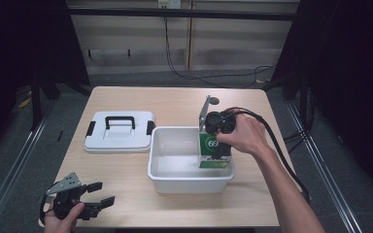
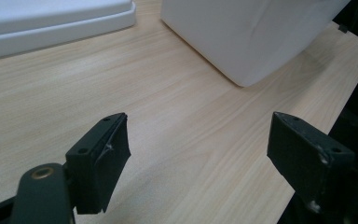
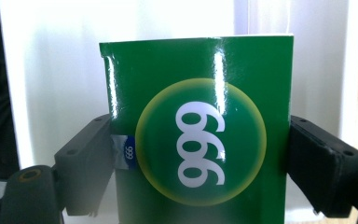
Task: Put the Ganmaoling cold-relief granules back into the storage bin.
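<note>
Green box [image 3: 200, 135] clamped between right tool [image 3: 200, 154] jaws, apparently inside white bin [image 1: 175, 182]; left tool [image 2: 198, 154] wide.

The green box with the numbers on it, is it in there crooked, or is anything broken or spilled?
Nothing looks broken or spilled. The green box is clamped by the right gripper inside the white bin, at its right end, leaning a little. The bin's lid lies flat beside it. The left gripper is open over bare table.
</note>
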`<action>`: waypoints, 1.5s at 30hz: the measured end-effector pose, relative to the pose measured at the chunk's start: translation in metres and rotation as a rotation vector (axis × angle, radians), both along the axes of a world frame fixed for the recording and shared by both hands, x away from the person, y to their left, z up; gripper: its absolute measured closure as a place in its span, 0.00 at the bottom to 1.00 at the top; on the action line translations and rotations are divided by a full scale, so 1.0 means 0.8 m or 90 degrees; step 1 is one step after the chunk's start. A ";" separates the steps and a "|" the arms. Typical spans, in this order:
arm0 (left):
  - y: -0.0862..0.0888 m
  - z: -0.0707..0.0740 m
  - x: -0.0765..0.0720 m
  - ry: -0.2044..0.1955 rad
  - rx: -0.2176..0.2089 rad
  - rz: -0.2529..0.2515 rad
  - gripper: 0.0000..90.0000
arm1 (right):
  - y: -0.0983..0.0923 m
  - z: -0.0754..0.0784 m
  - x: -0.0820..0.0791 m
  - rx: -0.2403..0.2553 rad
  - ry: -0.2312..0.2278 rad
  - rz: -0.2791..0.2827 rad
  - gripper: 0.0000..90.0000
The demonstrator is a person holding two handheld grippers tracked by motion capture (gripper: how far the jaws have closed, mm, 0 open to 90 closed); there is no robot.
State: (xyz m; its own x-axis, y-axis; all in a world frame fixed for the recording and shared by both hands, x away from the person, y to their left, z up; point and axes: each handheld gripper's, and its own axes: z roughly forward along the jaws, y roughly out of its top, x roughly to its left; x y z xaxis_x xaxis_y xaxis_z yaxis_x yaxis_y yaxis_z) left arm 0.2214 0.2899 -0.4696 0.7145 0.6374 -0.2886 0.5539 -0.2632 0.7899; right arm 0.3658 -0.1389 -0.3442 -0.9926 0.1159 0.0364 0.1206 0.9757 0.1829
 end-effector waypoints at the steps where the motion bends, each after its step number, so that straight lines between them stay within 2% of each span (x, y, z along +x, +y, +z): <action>1: 0.000 0.000 0.000 0.000 0.000 0.000 0.23 | 0.000 0.000 0.000 0.000 0.000 0.000 0.17; 8: 0.000 0.000 0.000 0.000 0.004 -0.002 0.23 | 0.007 -0.019 0.001 -0.014 0.012 0.010 0.17; 14: 0.000 0.000 0.000 0.001 0.003 0.000 0.23 | 0.006 -0.028 0.001 -0.023 0.021 0.014 0.17; 17: 0.000 0.000 0.000 0.001 0.003 0.000 0.23 | 0.006 -0.032 0.001 -0.023 0.019 0.010 0.17; 19: -0.001 0.000 0.000 0.003 0.001 -0.001 0.23 | 0.005 -0.035 0.002 -0.027 0.018 -0.007 0.17; 27: 0.000 0.000 0.000 0.001 0.000 -0.001 0.23 | 0.011 -0.049 0.003 -0.044 0.024 0.008 0.16; 28: 0.000 0.000 0.000 0.002 -0.002 -0.001 0.23 | 0.013 -0.054 0.002 -0.053 0.035 0.005 0.16; 31: 0.000 0.000 0.000 0.003 -0.003 0.000 0.23 | 0.014 -0.059 0.003 -0.055 0.033 0.016 0.16; 35: 0.000 0.000 0.000 0.003 -0.002 0.001 0.23 | 0.016 -0.066 0.005 -0.060 0.026 0.011 0.16; 38: 0.001 0.000 0.000 0.003 -0.007 0.002 0.23 | 0.016 -0.070 0.004 -0.071 0.034 -0.004 0.16; 45: 0.001 0.000 0.000 0.005 -0.008 0.001 0.23 | 0.019 -0.077 0.005 -0.082 0.040 -0.008 0.16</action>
State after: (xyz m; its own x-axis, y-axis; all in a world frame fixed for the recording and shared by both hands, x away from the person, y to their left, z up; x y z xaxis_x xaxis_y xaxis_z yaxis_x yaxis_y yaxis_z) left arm 0.2213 0.2906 -0.4699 0.7112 0.6347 -0.3023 0.5605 -0.2523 0.7888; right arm 0.3699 -0.1235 -0.4055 -0.9872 0.1366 0.0822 0.1409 0.9889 0.0478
